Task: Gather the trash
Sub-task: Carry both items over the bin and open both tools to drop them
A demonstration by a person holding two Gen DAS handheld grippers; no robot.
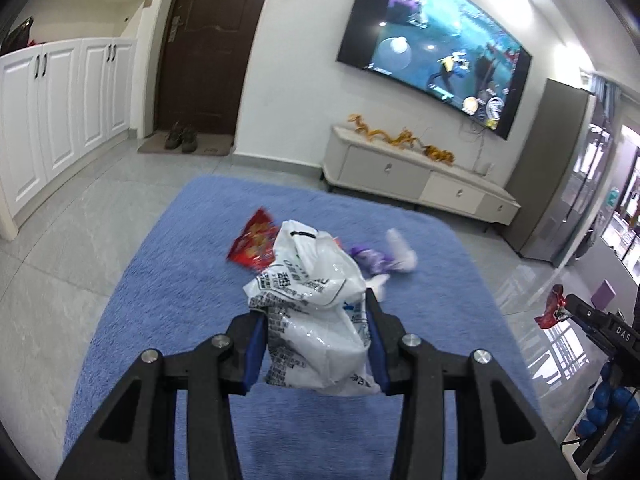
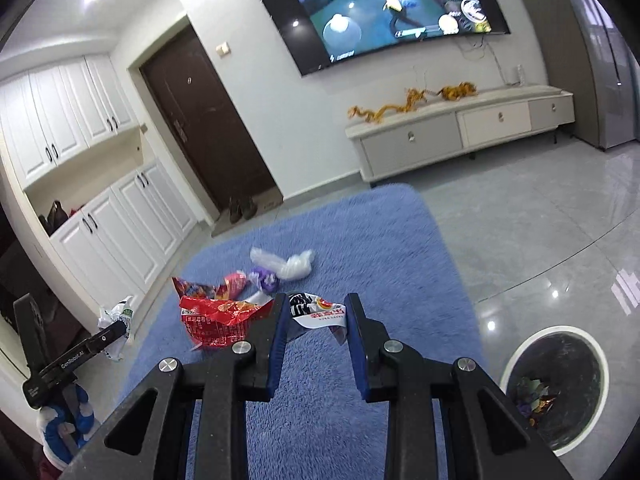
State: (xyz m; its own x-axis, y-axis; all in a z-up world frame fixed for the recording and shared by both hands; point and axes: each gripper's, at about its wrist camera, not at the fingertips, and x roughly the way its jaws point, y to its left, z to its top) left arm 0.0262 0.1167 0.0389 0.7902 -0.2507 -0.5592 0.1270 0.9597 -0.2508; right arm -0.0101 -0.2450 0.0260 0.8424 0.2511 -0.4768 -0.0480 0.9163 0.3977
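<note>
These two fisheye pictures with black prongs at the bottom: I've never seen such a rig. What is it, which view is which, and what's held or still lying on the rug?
There is no robot arm. A person carries a two-finger gripper in each hand, and a camera on each one looks forward along its fingers.

The left wrist view shows the left gripper shut on a crumpled white plastic bag with black print. The right wrist view shows the right gripper shut on a red and white snack wrapper.

Still on the blue rug lie a red snack bag, a purple wrapper and a clear plastic bag. A round bin with a white rim stands on the tiled floor to the right of the rug, with some scraps already inside.
</note>
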